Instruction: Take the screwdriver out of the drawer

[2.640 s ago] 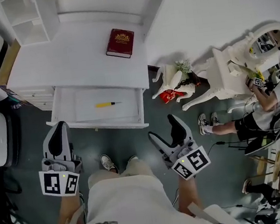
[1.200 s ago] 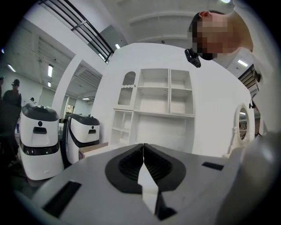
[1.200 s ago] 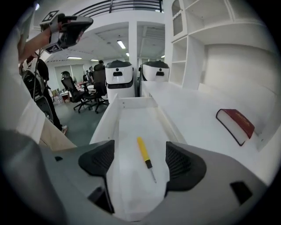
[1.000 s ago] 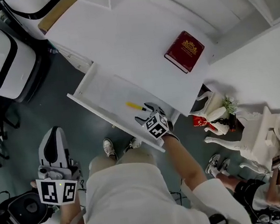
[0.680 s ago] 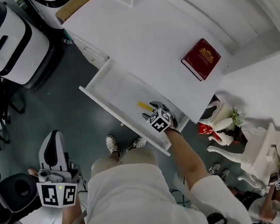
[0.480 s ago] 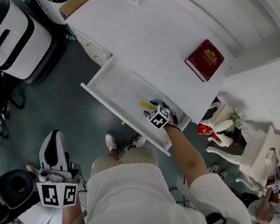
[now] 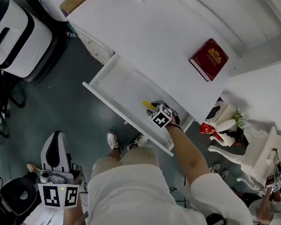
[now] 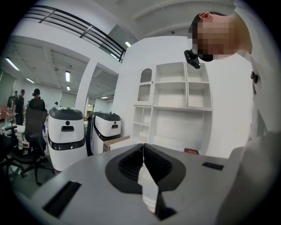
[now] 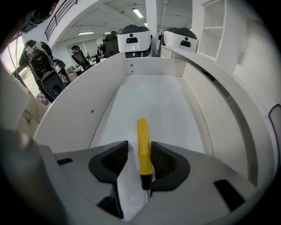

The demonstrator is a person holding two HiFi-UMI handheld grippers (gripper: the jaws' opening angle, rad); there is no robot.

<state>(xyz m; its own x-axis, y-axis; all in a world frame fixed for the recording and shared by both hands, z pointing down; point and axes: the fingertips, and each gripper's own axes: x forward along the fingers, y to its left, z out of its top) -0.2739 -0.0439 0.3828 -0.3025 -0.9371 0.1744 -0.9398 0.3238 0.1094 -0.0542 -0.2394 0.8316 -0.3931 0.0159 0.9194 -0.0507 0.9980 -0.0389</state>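
A yellow-handled screwdriver (image 9: 142, 145) lies lengthwise on the floor of the open white drawer (image 9: 153, 101). My right gripper (image 9: 139, 151) points steeply down into the drawer with the handle between its jaws. The jaws have just been closing. The right pad touches the handle, while a gap remains at the left pad. In the head view the marker cube of the right gripper (image 7: 156, 110) covers most of the screwdriver (image 7: 147, 104), inside the drawer (image 7: 108, 88). My left gripper (image 7: 53, 142) hangs low at the left, away from the drawer. The left gripper (image 8: 143, 149) is shut and holds nothing.
A red book (image 7: 212, 58) lies on the white desk above the drawer. White machines (image 7: 0, 34) stand at the left of the desk. A red bag (image 7: 209, 127) and white ornate furniture (image 7: 246, 158) are at the right. The person's shoe (image 7: 112, 140) is under the drawer front.
My right gripper has sunk into the drawer onto the yellow handle, and its jaws have narrowed around it. The left gripper has stayed low at the left.
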